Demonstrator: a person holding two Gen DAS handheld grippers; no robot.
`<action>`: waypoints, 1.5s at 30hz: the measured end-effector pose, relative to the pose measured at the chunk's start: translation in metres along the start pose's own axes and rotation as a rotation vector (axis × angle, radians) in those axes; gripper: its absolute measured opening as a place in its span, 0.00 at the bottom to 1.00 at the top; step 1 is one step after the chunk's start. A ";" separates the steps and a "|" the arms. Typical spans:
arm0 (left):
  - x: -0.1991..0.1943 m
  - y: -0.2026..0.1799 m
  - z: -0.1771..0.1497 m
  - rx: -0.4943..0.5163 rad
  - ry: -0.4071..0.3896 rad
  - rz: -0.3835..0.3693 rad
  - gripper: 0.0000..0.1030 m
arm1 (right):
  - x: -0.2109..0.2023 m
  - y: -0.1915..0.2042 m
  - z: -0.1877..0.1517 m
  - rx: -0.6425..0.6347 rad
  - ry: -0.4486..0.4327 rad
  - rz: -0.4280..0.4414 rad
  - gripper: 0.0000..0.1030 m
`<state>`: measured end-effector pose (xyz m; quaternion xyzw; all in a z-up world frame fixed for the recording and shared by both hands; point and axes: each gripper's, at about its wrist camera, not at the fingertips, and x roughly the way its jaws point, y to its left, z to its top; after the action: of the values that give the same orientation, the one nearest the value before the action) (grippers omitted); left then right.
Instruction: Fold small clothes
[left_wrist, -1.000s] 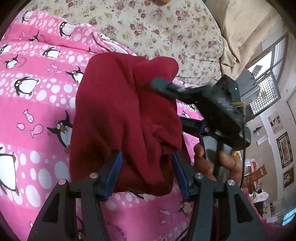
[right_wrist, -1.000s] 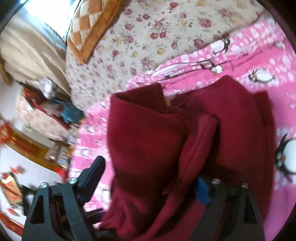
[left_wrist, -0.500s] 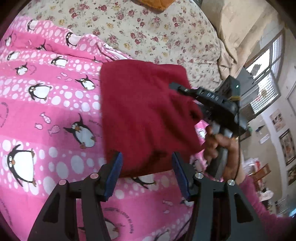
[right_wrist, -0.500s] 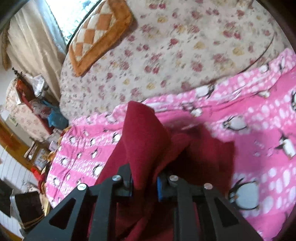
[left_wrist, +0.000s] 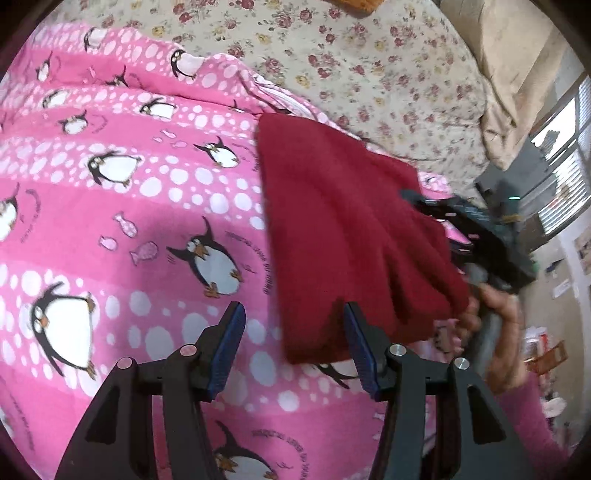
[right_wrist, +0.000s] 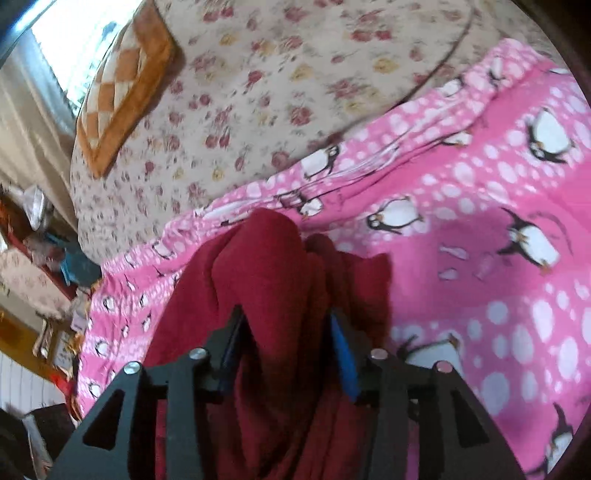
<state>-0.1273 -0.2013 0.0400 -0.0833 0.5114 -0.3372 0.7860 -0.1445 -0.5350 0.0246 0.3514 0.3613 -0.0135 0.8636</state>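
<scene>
A dark red fleece garment (left_wrist: 343, 229) hangs folded over the pink penguin blanket (left_wrist: 122, 206). My left gripper (left_wrist: 293, 325) is open and empty, its right finger just at the garment's lower edge. My right gripper (right_wrist: 286, 332) is shut on a bunched fold of the red garment (right_wrist: 266, 280), with cloth draped over and below its fingers. In the left wrist view the right gripper (left_wrist: 476, 229) shows at the garment's right side, held by a hand.
A cream floral bedsheet (left_wrist: 351, 55) lies beyond the blanket. An orange checked cushion (right_wrist: 122, 85) sits at the far end. A window (left_wrist: 565, 166) and cluttered shelves (right_wrist: 44, 258) stand beside the bed.
My left gripper has let go of the garment and drawn back left. My right gripper has closed on the garment and lifted it off the blanket, carrying it rightward.
</scene>
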 end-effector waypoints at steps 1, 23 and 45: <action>0.000 -0.002 0.001 0.013 0.002 0.026 0.32 | -0.009 0.002 -0.002 -0.008 -0.011 -0.015 0.50; 0.025 -0.039 0.009 0.156 0.042 0.197 0.32 | -0.050 0.018 -0.058 -0.183 0.084 -0.116 0.15; 0.029 -0.043 0.011 0.174 0.051 0.223 0.32 | -0.032 0.047 -0.100 -0.305 0.178 -0.269 0.43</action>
<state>-0.1300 -0.2545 0.0435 0.0511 0.5061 -0.2927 0.8097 -0.2160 -0.4450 0.0238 0.1651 0.4777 -0.0427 0.8618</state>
